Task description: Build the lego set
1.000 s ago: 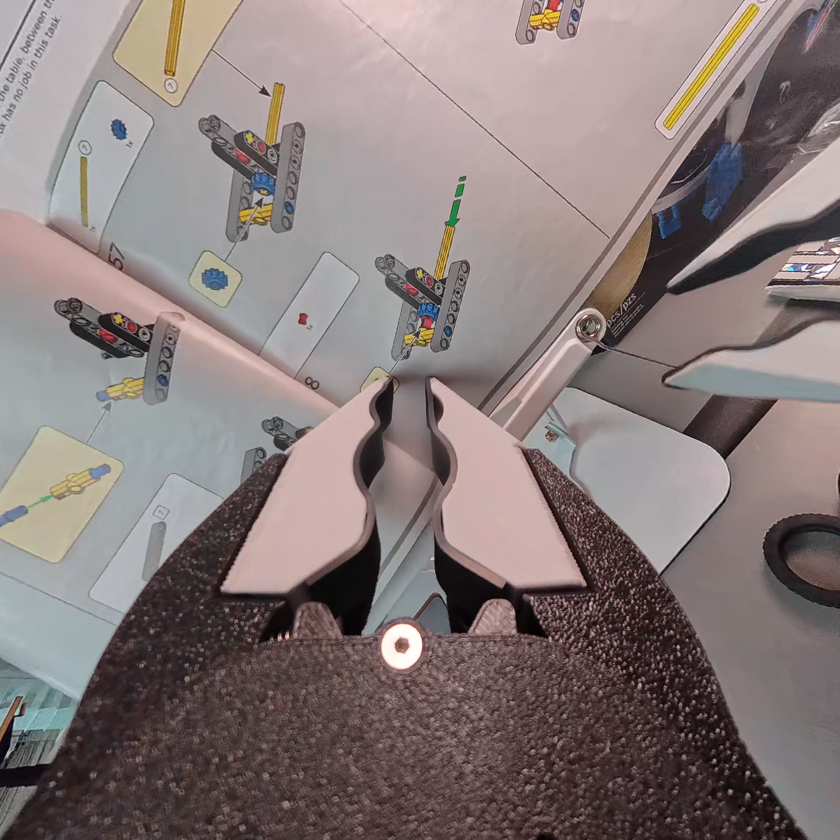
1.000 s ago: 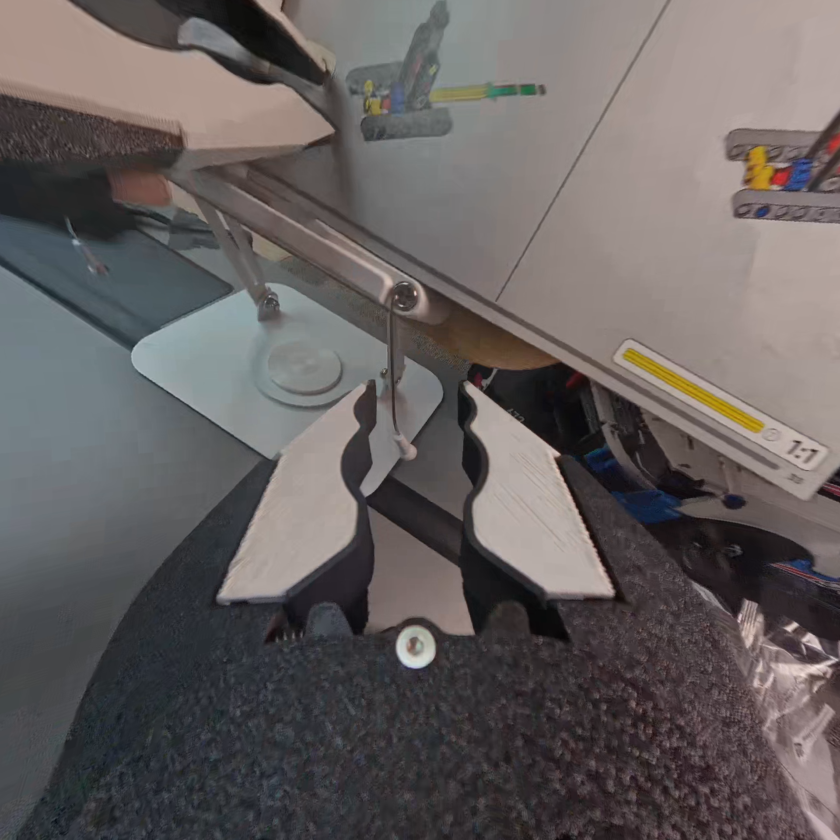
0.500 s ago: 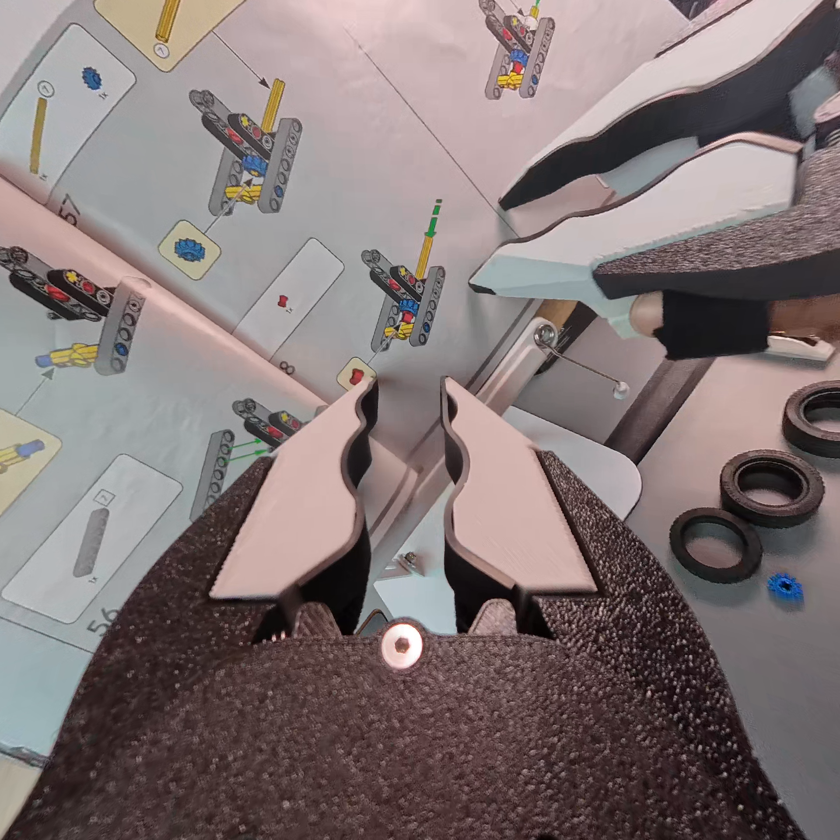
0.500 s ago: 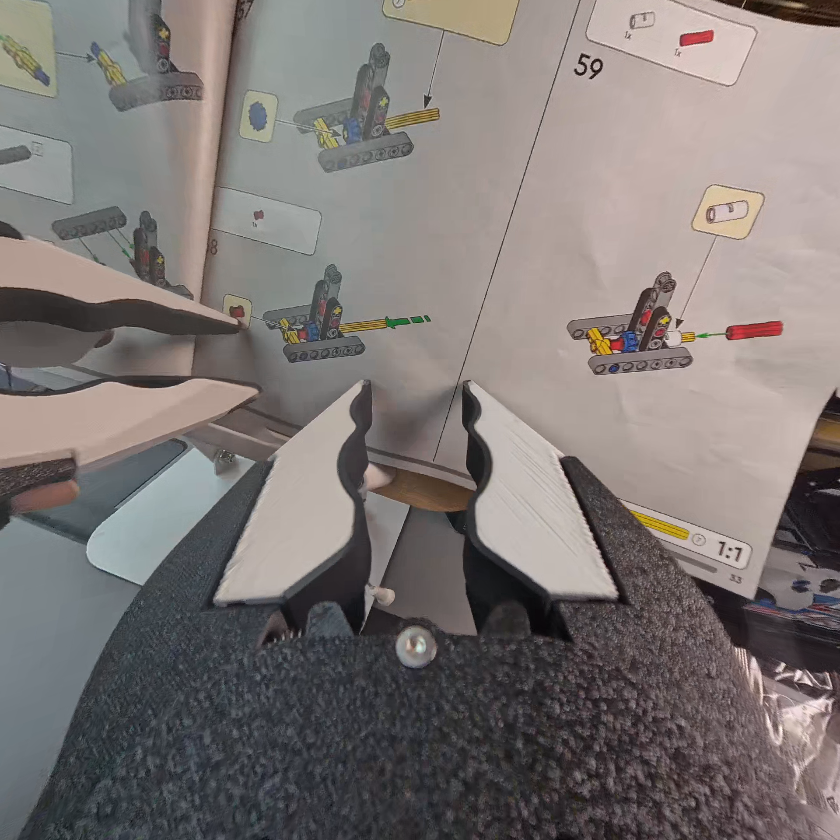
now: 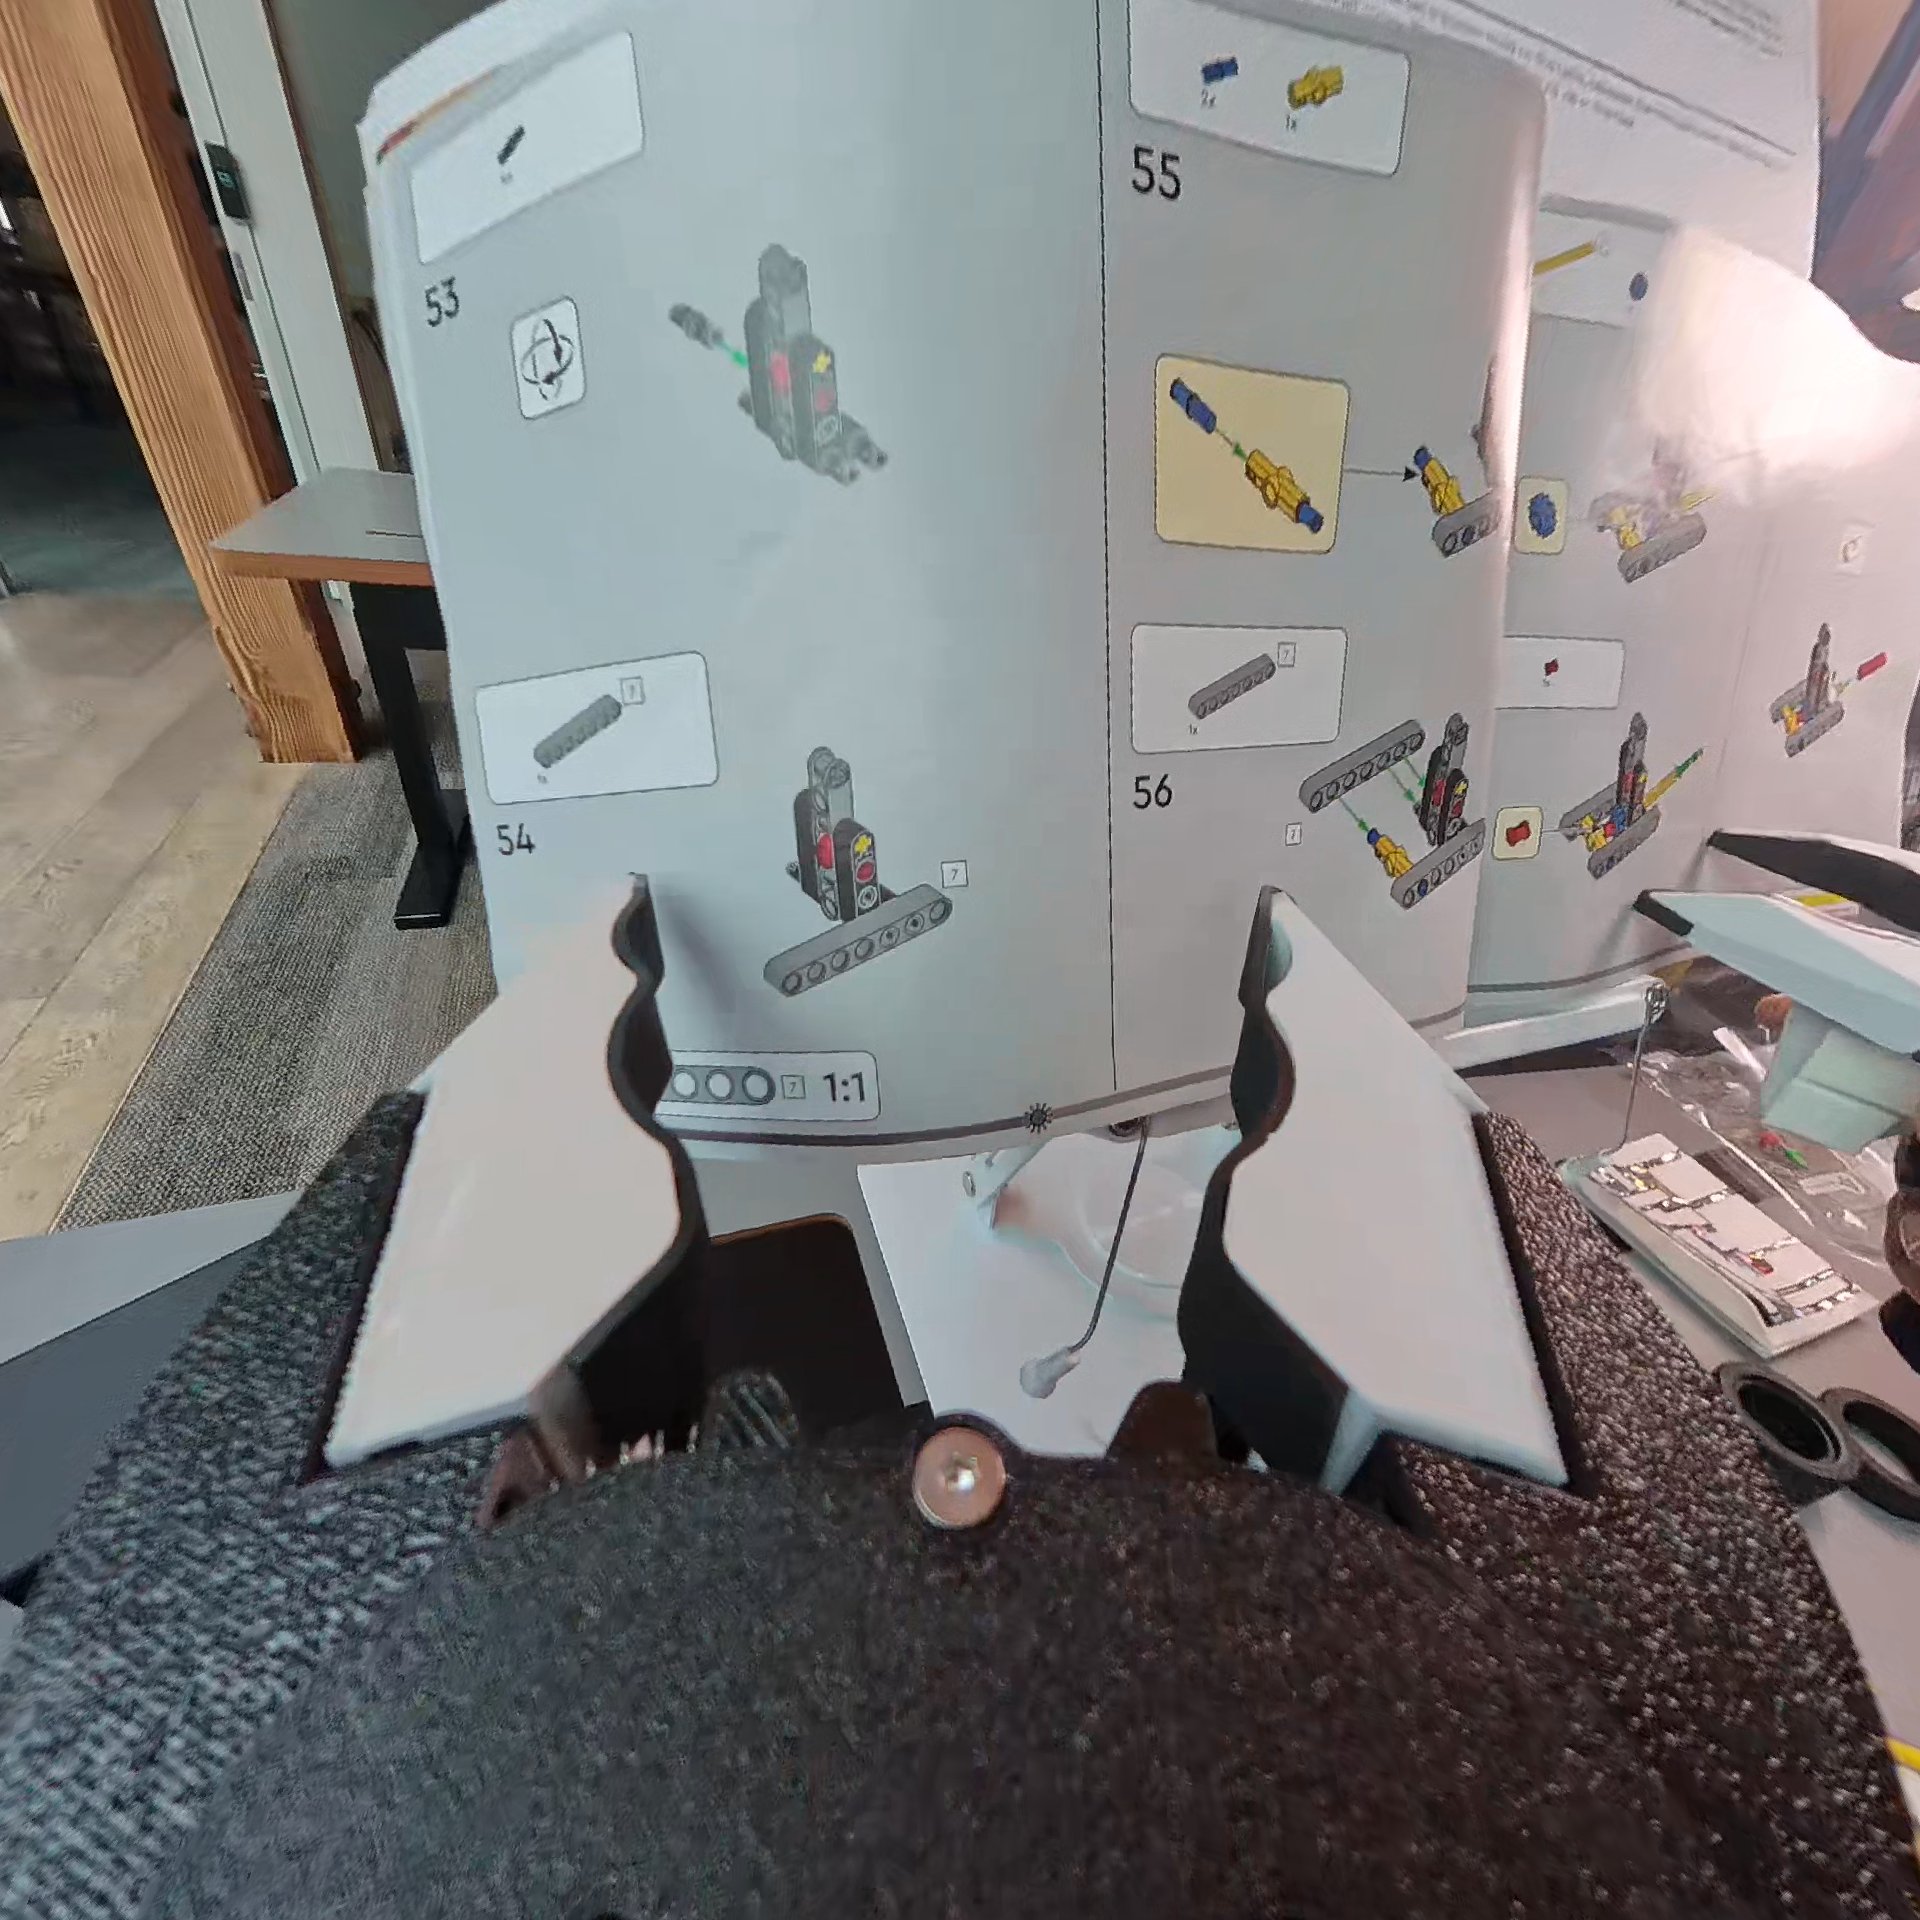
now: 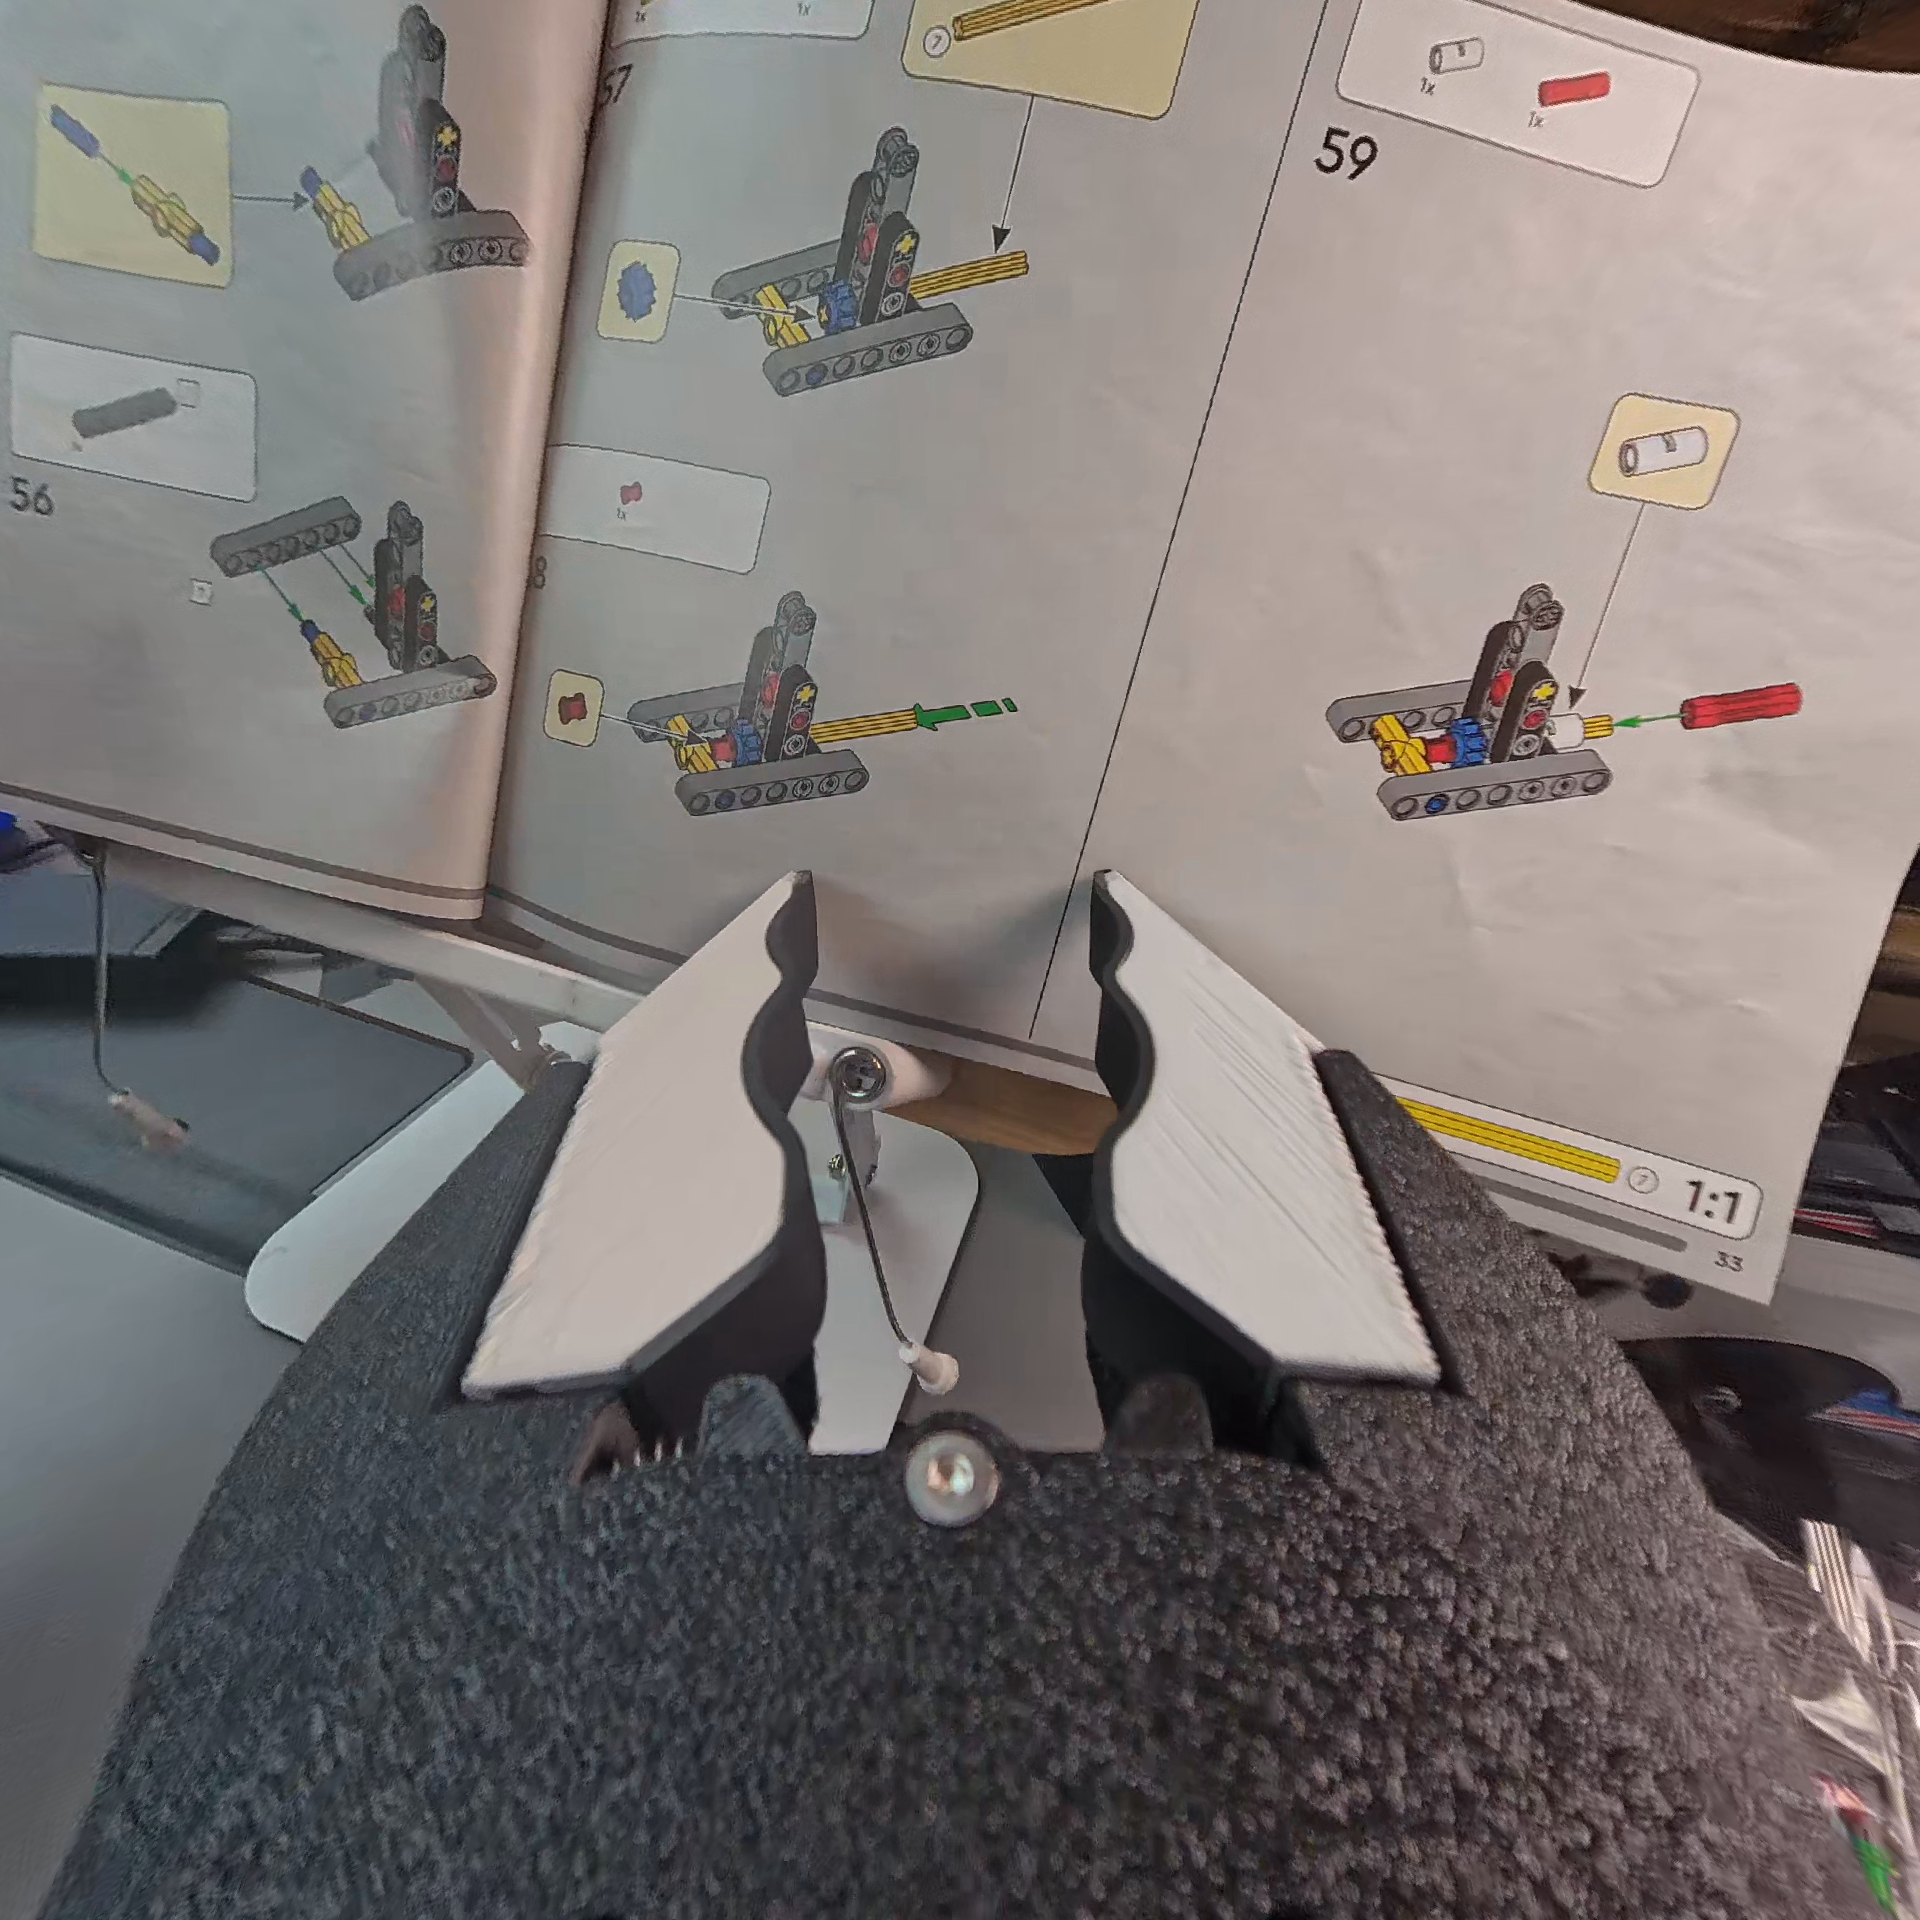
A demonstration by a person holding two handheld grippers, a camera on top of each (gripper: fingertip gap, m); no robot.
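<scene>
Left claw (image 5: 951, 904) released, jaws spread wide, nothing between them, held in front of the instruction booklet (image 5: 790, 540)

Booklet standing upright and open on a white stand (image 5: 987, 1226), left-hand page bowed forward toward the claw, build diagrams of grey beams with yellow, blue and red parts across the pages

Thin wire page holder (image 5: 1101, 1278) hanging loose below the booklet's lower edge, white tip between the spread jaws in the left wrist view

At right in the same view: right claw (image 5: 1766, 894) near the booklet's lower right, side-on; a flat white sticker sheet (image 5: 1714, 1257) on the grey worktop (image 5: 1849, 1538), clear plastic bags (image 5: 1714, 1081) just behind it, black rubber tyres (image 5: 1829, 1439) at the near right edge

Far left, a wooden post (image 5: 156, 364) and another desk (image 5: 343, 530) on grey carpet

Right claw (image 6: 951, 883) likewise released and empty, jaws apart, pointed at the lower part of the right-hand page of the booklet (image 6: 1351, 520)

Stand's white base plate (image 6: 343, 1247) and second wire holder (image 6: 873, 1226) visible between and below the jaws; dark clutter of parts (image 6: 1849, 1164) at far right, too blurred to tell apart

No loose lego piece held by either claw
</scene>
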